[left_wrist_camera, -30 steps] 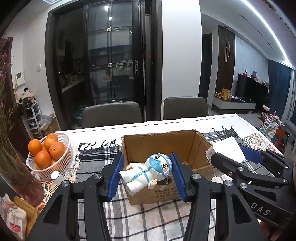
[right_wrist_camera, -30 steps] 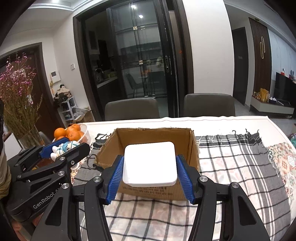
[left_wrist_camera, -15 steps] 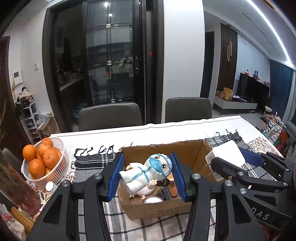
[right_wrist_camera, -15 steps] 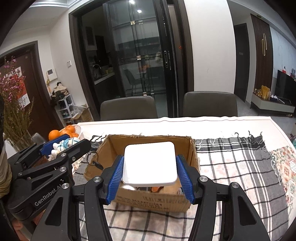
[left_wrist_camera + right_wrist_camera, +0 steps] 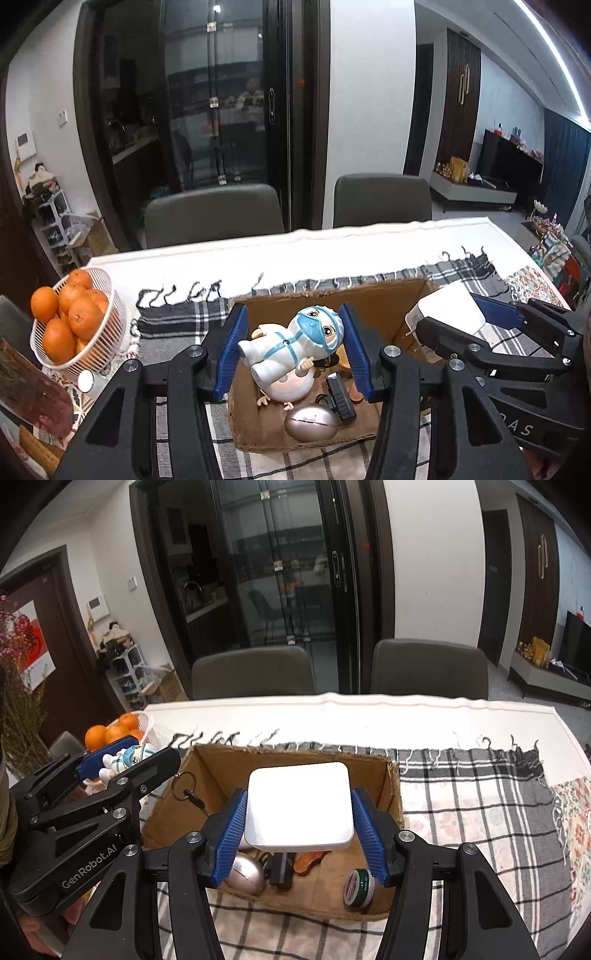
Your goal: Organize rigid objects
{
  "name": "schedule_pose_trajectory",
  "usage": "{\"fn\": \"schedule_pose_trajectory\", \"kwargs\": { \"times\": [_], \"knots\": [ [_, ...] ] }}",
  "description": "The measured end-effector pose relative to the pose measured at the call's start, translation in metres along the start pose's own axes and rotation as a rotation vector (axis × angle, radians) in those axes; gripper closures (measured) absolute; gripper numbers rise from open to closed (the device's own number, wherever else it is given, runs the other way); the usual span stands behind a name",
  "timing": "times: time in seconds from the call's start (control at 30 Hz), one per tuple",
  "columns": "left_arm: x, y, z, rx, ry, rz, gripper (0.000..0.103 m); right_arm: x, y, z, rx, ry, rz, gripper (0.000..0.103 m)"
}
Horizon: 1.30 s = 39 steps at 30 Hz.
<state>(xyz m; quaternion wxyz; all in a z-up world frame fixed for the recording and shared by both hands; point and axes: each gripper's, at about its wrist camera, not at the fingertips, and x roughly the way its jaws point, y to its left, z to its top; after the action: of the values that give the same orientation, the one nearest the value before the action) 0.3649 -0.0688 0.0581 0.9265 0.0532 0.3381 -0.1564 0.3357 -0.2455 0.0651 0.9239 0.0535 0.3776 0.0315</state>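
An open cardboard box sits on the checked cloth. My left gripper is shut on a white and blue figurine and hangs over the box's left half. My right gripper is shut on a flat white square box above the box's middle. On the box floor lie a silver oval mouse, a black block, a brown piece and a green tape roll. The figurine and left gripper also show at the left of the right wrist view.
A white basket of oranges stands left of the box. Two grey chairs stand at the table's far side. A key ring hangs by the box's left wall. Dried flowers rise at far left.
Both grippers have moved forward over the box with their loads still held. The box's inside and the things on its floor have come into view.
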Motion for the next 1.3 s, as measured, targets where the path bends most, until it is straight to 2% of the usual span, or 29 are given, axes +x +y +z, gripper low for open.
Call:
{"fn": "schedule_pose_trajectory", "kwargs": {
  "times": [0.23, 0.5, 0.53, 0.57, 0.6, 0.73, 0.8, 0.87, 1.03, 1.1, 1.23, 1.3],
  "knots": [
    [0.030, 0.004, -0.009, -0.033, 0.095, -0.013, 0.053, 0.033, -0.005, -0.005, 0.002, 0.106, 0.004, 0.045],
    [0.050, 0.004, -0.022, -0.033, 0.174, 0.010, 0.052, 0.057, -0.016, -0.016, 0.015, 0.195, -0.003, 0.045],
    [0.051, 0.005, -0.024, -0.037, 0.181, 0.011, 0.050, 0.058, -0.017, -0.018, 0.010, 0.200, -0.005, 0.045],
    [0.052, 0.005, -0.024, -0.040, 0.187, 0.013, 0.041, 0.059, -0.017, -0.019, 0.005, 0.206, -0.005, 0.045],
    [0.051, 0.005, -0.026, -0.043, 0.189, 0.016, 0.038, 0.059, -0.017, -0.019, 0.002, 0.205, -0.002, 0.045],
    [0.045, 0.007, -0.028, -0.051, 0.186, 0.038, 0.036, 0.051, -0.011, -0.015, -0.014, 0.174, -0.041, 0.042],
    [0.039, 0.008, -0.029, -0.054, 0.175, 0.044, 0.032, 0.046, -0.010, -0.014, -0.023, 0.166, -0.069, 0.042],
    [0.030, 0.008, -0.028, -0.052, 0.155, 0.071, 0.028, 0.038, -0.011, -0.014, -0.021, 0.156, -0.081, 0.042],
    [-0.003, 0.005, -0.032, -0.052, 0.103, 0.113, 0.025, 0.012, -0.012, -0.018, 0.007, 0.111, -0.126, 0.038],
    [-0.014, 0.005, -0.034, -0.059, 0.091, 0.122, 0.015, 0.001, -0.012, -0.021, 0.015, 0.089, -0.131, 0.037],
    [-0.050, 0.002, -0.041, -0.060, 0.035, 0.157, 0.012, -0.030, -0.009, -0.030, 0.040, 0.036, -0.146, 0.028],
    [-0.066, 0.000, -0.045, -0.056, 0.005, 0.169, 0.006, -0.046, -0.005, -0.035, 0.047, 0.008, -0.152, 0.025]
  ]
}}
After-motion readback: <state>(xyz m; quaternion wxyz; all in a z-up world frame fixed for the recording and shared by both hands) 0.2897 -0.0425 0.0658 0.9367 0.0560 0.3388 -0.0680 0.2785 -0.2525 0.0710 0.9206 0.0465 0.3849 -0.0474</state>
